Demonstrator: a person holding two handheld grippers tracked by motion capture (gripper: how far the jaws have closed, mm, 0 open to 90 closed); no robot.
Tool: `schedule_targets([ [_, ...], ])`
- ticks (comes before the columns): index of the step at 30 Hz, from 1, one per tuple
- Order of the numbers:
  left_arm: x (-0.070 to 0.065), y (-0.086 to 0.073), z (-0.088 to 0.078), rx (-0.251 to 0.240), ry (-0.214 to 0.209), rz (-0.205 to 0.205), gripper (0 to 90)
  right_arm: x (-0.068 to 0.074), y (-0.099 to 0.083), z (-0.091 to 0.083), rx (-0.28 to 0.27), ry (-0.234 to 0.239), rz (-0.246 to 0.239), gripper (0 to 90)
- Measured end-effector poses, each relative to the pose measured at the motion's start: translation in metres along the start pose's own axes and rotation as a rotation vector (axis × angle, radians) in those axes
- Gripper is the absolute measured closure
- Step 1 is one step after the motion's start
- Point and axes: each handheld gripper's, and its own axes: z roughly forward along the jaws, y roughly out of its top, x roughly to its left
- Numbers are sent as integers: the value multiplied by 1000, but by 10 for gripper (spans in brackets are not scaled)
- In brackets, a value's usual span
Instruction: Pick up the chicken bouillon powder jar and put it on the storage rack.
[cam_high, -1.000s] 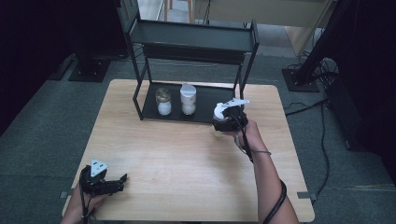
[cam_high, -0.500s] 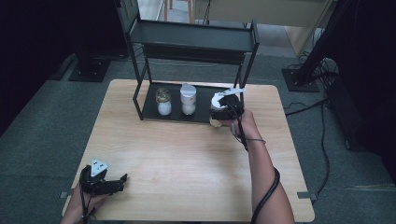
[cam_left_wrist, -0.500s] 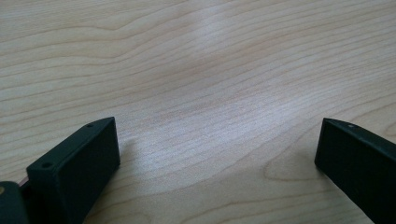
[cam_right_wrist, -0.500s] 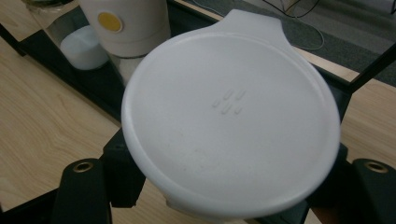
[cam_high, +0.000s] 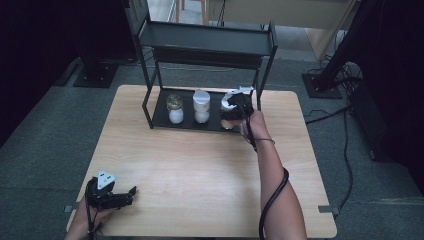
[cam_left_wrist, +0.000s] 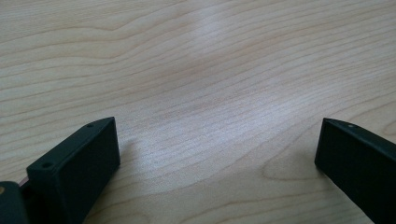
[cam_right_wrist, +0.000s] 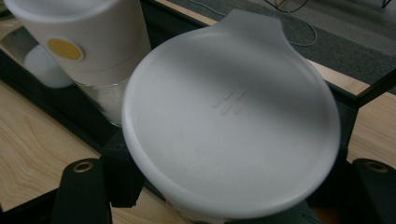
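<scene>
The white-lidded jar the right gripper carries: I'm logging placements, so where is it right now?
In the high view, the white-lidded jar sits between the right gripper's jaws at the right end of the black rack's bottom tray, just right of the white-capped jar.

A light wooden counter (cam_high: 210, 165) stands on grey carpet. At the middle of its far edge sits a black metal shelf rack (cam_high: 205, 45); the rack's bottom tray (cam_high: 161, 116) carries a small gold-lidded jar (cam_high: 174, 108) and, just beside it, a white-lidded jar (cam_high: 201, 106).
</scene>
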Motion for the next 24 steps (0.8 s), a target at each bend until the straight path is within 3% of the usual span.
schedule_targets([
  [9, 0, 0, 0, 0, 0, 1, 0, -2, -7, 9, -23, -13, 41, 299],
  [12, 0, 0, 0, 0, -1, 1, 0, -3, -7, 4, -37, 6, 57, 209],
  [17, 0, 0, 0, -1, -2, 2, 0, 2, -12, -1, -21, 19, 19, 125],
  [21, 0, 0, 0, 0, -2, 4, 0, 5, -21, -5, -35, 19, 30, 109],
  [24, 0, 0, 0, 0, -3, 4, 0, 9, -30, -7, -53, -12, 26, 109],
])
